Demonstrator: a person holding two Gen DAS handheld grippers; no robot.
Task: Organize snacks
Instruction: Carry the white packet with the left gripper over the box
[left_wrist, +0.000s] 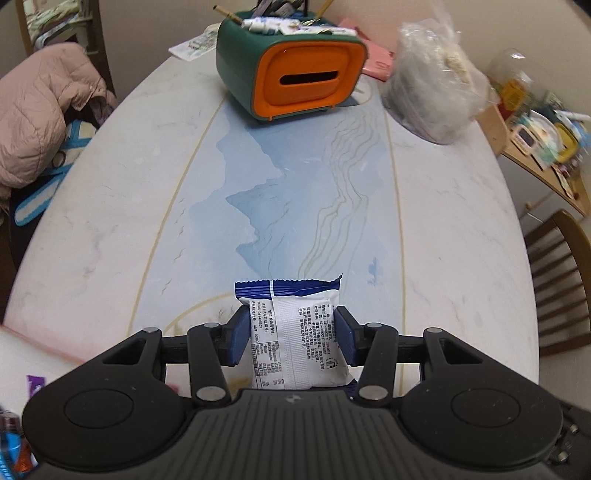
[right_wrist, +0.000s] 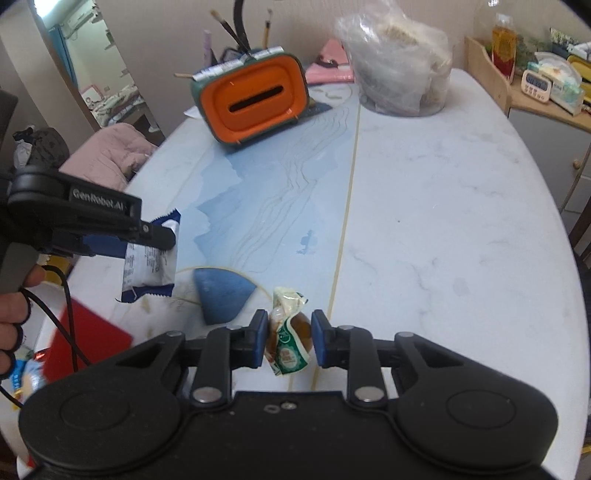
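My left gripper (left_wrist: 291, 325) is shut on a white and blue snack packet (left_wrist: 295, 332) and holds it above the table. It also shows in the right wrist view (right_wrist: 155, 236) at the left, with the packet (right_wrist: 151, 266) hanging from it. My right gripper (right_wrist: 289, 339) is shut on a small green-wrapped brown snack (right_wrist: 290, 341), held just above the table (right_wrist: 424, 221). The wrapper's twisted end points forward.
A green and orange tissue box (left_wrist: 295, 77) stands at the far side with pens on top. A clear plastic bag (left_wrist: 432, 81) sits at the far right. A red box (right_wrist: 88, 343) and loose snacks lie at the near left. A wooden chair (left_wrist: 561, 280) stands right.
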